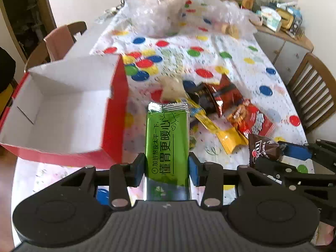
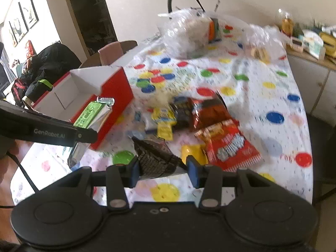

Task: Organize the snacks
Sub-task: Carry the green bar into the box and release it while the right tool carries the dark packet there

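Observation:
My left gripper [image 1: 167,169] is shut on a green snack packet [image 1: 167,140] and holds it above the table, just right of the open red box [image 1: 114,113]. The packet also shows in the right wrist view [image 2: 92,113], next to the red box [image 2: 115,90]. My right gripper [image 2: 163,171] is shut on a dark brown wrapped snack [image 2: 155,157]; that snack shows in the left wrist view [image 1: 263,149] at the right. A pile of snacks lies on the dotted tablecloth: red packets [image 1: 252,119], a yellow packet [image 1: 231,138], a dark packet [image 1: 201,98].
Clear plastic bags [image 1: 159,10] lie at the table's far end. A wooden chair [image 1: 313,92] stands at the right, another chair with a pink cloth [image 1: 56,40] at the left. A sideboard with bottles and boxes [image 1: 279,19] is at the far right.

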The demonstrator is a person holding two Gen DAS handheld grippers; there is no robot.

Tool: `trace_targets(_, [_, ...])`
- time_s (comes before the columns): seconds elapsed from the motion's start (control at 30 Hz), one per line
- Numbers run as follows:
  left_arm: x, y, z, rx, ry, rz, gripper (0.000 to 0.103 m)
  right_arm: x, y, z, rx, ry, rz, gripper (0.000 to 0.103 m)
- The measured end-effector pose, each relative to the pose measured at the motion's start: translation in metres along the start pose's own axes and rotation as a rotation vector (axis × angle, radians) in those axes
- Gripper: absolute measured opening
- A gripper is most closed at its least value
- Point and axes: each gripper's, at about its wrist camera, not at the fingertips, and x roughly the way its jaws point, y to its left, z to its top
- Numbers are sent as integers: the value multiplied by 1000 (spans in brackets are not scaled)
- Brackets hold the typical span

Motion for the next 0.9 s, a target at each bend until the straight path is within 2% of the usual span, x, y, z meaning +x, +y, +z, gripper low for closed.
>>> trace_targets(0.27, [-24,40,10,38,-42,-11,42,6,53,27,-32,-32,-14,44])
trace_targets(0.5, [-33,92,21,32,-67,-3,42,25,98,52,-36,-48,-19,44])
trace_targets(0.67, [-32,132,31,20,-79,11,41,48,128,69,-39,-37,-10,44])
trace_targets(0.73, [-28,147,35,23,-85,24,34,58,139,75,-42,-33,-10,44])
trace_targets(0.9, [-12,184,44,-3,-75,48,33,85,164,89,-49,-8,2,44])
